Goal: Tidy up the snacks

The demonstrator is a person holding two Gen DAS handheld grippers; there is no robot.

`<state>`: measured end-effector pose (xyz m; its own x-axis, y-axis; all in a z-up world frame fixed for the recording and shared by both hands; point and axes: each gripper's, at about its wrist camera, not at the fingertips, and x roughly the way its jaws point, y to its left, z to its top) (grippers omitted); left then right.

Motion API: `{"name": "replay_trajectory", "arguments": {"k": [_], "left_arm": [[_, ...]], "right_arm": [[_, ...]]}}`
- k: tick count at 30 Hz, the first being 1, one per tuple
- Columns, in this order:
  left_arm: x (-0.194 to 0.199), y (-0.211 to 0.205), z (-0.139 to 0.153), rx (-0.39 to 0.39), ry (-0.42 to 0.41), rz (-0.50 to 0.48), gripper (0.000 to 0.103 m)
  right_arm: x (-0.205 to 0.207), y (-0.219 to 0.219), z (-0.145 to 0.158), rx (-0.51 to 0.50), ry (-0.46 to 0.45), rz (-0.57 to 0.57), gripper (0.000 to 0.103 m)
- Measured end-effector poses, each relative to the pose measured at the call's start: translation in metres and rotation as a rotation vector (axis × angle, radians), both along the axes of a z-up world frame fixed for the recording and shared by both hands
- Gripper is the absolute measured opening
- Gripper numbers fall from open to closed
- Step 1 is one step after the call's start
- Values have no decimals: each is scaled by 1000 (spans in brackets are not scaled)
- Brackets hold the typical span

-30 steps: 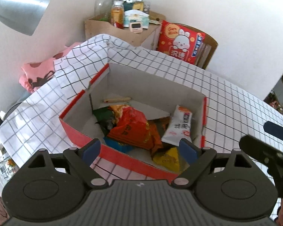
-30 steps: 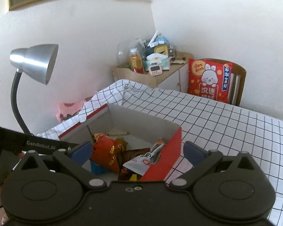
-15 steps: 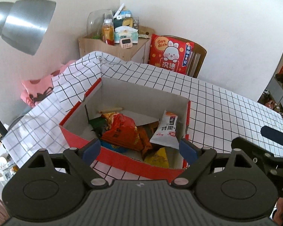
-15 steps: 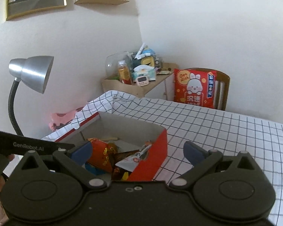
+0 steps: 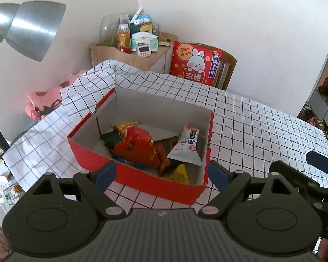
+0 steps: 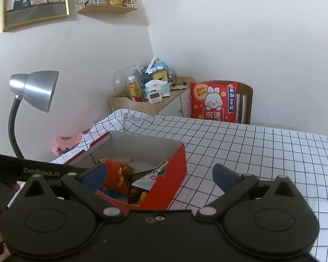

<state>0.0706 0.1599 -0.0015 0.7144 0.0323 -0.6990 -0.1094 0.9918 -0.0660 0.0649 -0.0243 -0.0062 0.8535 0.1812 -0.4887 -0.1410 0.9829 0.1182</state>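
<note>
A red cardboard box (image 5: 142,180) (image 6: 175,174) stands open on the checked tablecloth. Inside lie several snack packets: a big red-orange bag (image 5: 140,146) (image 6: 116,174), a white packet (image 5: 187,146) (image 6: 153,176) leaning on the right wall, a yellow packet (image 5: 178,174) and a green one (image 5: 109,137). My left gripper (image 5: 161,173) is open and empty, held above the box's near edge. My right gripper (image 6: 159,174) is open and empty, back from the box and to its right; its fingers also show in the left wrist view (image 5: 295,176).
The checked tablecloth (image 5: 251,126) (image 6: 251,144) stretches right of the box. A grey desk lamp (image 5: 30,30) (image 6: 35,89) stands on the left. Behind the table are a cluttered wooden shelf (image 5: 131,50) (image 6: 146,102) and a chair with a red rabbit cushion (image 5: 194,63) (image 6: 214,102).
Both grippers have pulled back and up from the box, which now looks smaller and farther. Both stay open and empty. The snacks have not moved.
</note>
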Motion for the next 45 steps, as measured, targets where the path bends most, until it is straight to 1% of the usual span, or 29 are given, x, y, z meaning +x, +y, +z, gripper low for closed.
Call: {"name": "replay_trajectory", "arguments": {"k": [10,19,28,39,45], "left_arm": [[-2,-3,1,-4,-2,0,91],[-6,-4,1,-7,-5,-7,91],[-9,-6,3,-9,-24,-25,91],[-15,-10,11,17,-76,-33,91],[-15,-11,8,9,-56,-35,91]], "right_arm": [[-1,-4,-3,9,22,-57,103],[-2,-5,-3,6,23,-74,103],[0,-4,-2,-18,27,-117,103],[-3,0,5,-33,-9,-97,103],[-2,2,3,-35,10,-91,103]]}}
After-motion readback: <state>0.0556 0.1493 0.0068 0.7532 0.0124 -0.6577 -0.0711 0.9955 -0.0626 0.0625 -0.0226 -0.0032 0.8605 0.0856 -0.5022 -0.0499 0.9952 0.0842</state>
